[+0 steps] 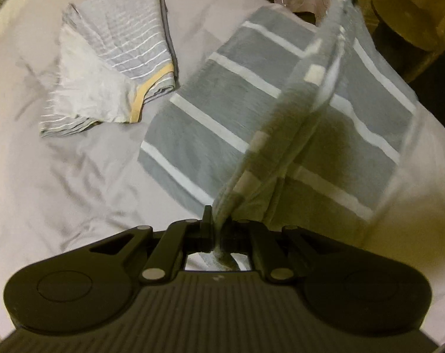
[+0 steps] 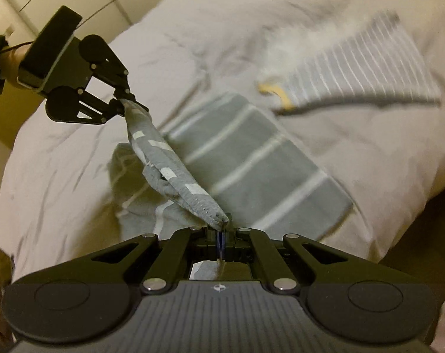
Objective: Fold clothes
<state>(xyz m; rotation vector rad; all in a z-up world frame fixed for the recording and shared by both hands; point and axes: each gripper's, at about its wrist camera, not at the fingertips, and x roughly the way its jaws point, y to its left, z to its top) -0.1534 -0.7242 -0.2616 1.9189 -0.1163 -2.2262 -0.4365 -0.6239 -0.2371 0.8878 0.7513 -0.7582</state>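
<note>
A grey towel with white stripes (image 1: 251, 111) lies on the bed, one edge lifted into a taut band between both grippers. My left gripper (image 1: 218, 226) is shut on one end of that raised edge (image 1: 310, 82). My right gripper (image 2: 221, 229) is shut on the other end, where the rolled edge (image 2: 175, 176) meets its jaws. The right wrist view also shows the left gripper (image 2: 125, 100) up at the left, clamped on the towel (image 2: 266, 158). A folded thin-striped garment with a yellow collar (image 1: 119, 67) lies beside the towel (image 2: 354, 76).
The bed sheet (image 1: 60, 176) is pale grey and wrinkled, with open room to the left of the towel. A round dark stool (image 1: 404, 23) stands past the bed's far right edge. A person's hand (image 2: 7, 58) holds the left gripper.
</note>
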